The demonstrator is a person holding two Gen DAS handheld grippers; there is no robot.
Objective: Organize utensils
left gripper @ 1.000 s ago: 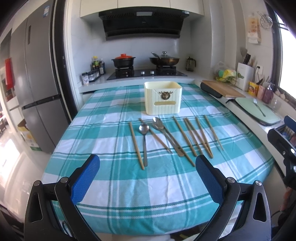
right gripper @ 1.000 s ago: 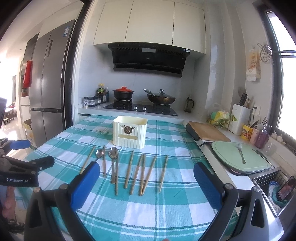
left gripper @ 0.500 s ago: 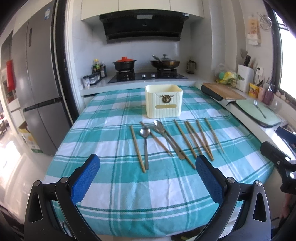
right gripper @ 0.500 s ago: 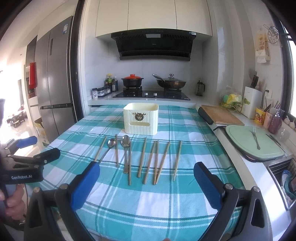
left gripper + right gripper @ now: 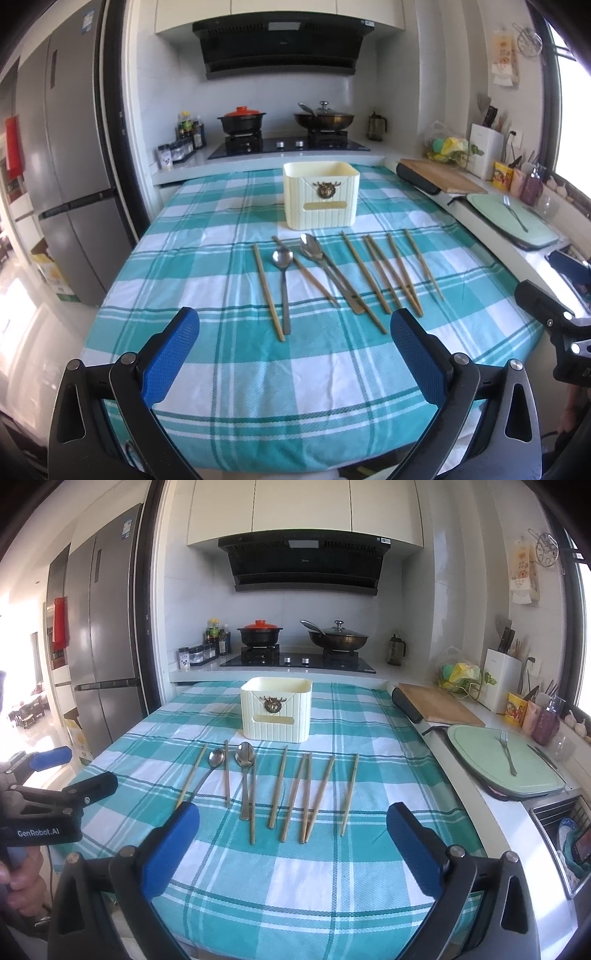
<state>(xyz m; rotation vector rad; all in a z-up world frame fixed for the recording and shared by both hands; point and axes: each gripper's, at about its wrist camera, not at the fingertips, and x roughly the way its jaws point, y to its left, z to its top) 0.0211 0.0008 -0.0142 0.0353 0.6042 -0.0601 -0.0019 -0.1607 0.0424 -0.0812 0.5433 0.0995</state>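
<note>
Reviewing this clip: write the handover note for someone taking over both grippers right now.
Left gripper: open, holds nothing, hovering above the near edge of the table.
Right gripper: open, holds nothing, also at the near edge.
Cream holder stands upright at the far middle of the checked cloth; nothing can be seen sticking out of it.
Two spoons and the chopsticks lie in a row on the cloth in front of the holder.
Done: nothing moved into the holder yet.
Left: pick up every spoon and chopstick and put them away, most likely in the holder.
</note>
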